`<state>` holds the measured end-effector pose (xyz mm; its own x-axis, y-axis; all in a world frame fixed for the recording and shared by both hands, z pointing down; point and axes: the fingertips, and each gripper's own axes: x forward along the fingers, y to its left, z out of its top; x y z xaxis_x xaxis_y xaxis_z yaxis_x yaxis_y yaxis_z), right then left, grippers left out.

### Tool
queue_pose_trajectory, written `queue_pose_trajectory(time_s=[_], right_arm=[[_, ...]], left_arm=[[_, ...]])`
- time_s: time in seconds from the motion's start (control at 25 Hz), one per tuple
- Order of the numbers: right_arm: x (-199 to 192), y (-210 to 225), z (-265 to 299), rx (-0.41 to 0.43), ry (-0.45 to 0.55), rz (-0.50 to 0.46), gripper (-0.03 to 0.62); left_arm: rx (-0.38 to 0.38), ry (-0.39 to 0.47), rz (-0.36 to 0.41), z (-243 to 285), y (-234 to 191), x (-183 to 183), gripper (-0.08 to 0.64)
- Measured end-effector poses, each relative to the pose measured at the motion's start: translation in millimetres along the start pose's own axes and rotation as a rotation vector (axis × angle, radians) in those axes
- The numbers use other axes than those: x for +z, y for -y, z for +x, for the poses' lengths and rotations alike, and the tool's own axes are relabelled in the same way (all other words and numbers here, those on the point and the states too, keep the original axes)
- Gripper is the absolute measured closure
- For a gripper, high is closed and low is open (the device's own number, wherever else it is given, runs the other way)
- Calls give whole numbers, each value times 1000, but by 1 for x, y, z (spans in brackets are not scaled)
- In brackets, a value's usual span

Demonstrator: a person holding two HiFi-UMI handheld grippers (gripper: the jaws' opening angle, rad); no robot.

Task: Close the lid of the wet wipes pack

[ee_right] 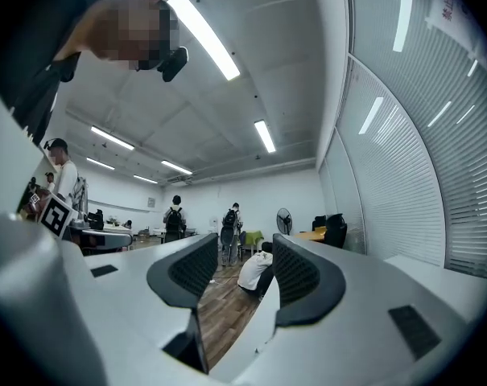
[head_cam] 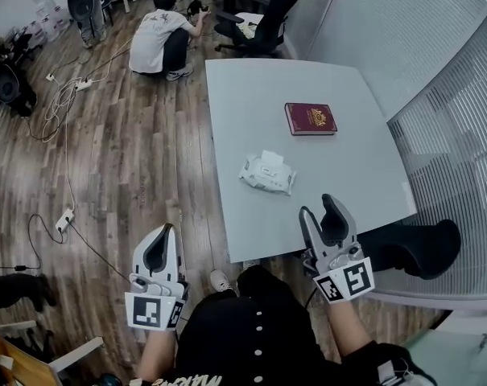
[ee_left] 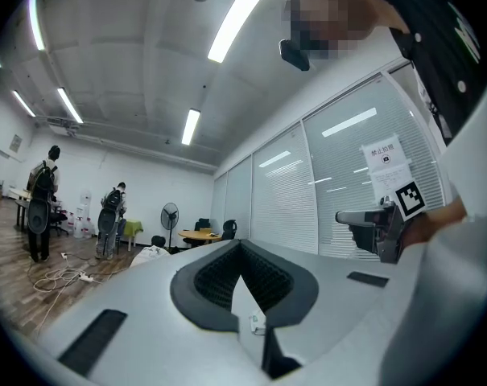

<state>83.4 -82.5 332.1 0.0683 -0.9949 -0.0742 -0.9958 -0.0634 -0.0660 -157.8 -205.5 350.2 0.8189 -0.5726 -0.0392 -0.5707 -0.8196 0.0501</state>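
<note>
The white wet wipes pack (head_cam: pixel 267 174) lies near the middle of the grey table (head_cam: pixel 348 175), with its lid flap standing up at the far side. Both grippers hover short of the table's near edge, well apart from the pack. My left gripper (head_cam: pixel 166 233) is over the wooden floor left of the table; its pads (ee_left: pixel 203 276) meet at the tips with nothing held. Over the table's near edge, my right gripper (head_cam: pixel 319 207) has its jaws apart, and between its pads (ee_right: pixel 191 268) only the floor and the room beyond show.
A maroon booklet (head_cam: pixel 310 118) lies on the table beyond the pack. A person (head_cam: pixel 163 43) crouches on the floor past the table's far left corner, next to an office chair (head_cam: pixel 269 18). Cables and a power strip (head_cam: pixel 64 219) run across the floor at left. Glass walls with blinds (head_cam: pixel 452 135) close off the right side.
</note>
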Motion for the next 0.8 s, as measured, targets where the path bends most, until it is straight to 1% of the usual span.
queue_pose_trajectory(time_s=[0.12,0.24,0.44,0.6,0.8], right_arm=[[2,6,8,9,3,11,382],[2,15,21,22,13,28,382],[5,33,40,52,22,13,382],[-2,60,50,48,14,38,387],[-16,98,61,25,-10,32,387]], left_arm=[[-6,21,11,7,4,7,557],[6,38,30,14,4,10,557],[29,42,27,29,5,11,557],[18,36,36,48,13,13,557],[0,19,38,68,20,9,557]])
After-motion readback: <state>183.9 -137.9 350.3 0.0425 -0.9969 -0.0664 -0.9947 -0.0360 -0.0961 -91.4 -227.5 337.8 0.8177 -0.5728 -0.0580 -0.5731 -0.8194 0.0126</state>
